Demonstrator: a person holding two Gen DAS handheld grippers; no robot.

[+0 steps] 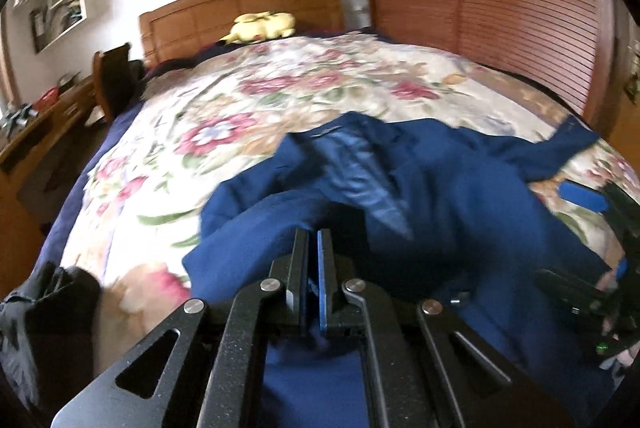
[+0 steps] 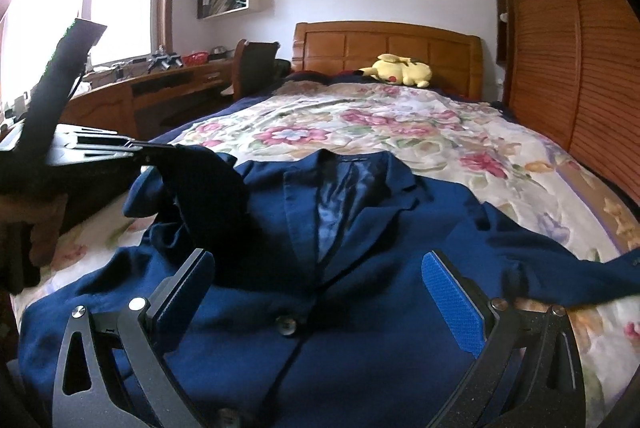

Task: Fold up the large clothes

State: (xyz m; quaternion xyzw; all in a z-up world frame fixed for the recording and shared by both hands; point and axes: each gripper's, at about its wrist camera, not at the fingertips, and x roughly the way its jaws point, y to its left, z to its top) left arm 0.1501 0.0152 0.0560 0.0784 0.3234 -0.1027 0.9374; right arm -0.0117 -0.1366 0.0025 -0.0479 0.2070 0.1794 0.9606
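Note:
A navy blue jacket (image 2: pixel 380 308) lies face up on the floral bedspread (image 2: pixel 400 132), lapels and pale lining showing, one button near its middle. My left gripper (image 1: pixel 314 240) is shut on the jacket's sleeve. In the right wrist view the left gripper (image 2: pixel 160 148) holds that sleeve (image 2: pixel 212 196) lifted off the bed at the left, the cloth hanging down dark. My right gripper (image 2: pixel 316 260) stands open low over the jacket's front, nothing between its blue pads (image 2: pixel 452 304). In the left wrist view the jacket (image 1: pixel 460 188) is blurred and the right gripper (image 1: pixel 600 232) sits at the right edge.
A yellow plush toy (image 2: pixel 400 68) rests by the wooden headboard (image 2: pixel 384 44). Slatted wardrobe doors (image 2: pixel 560 48) run along the bed's right side. A desk (image 2: pixel 160 84) and chair (image 2: pixel 252 64) stand at the left under a window. A black garment (image 1: pixel 44 316) lies at the bed's near left corner.

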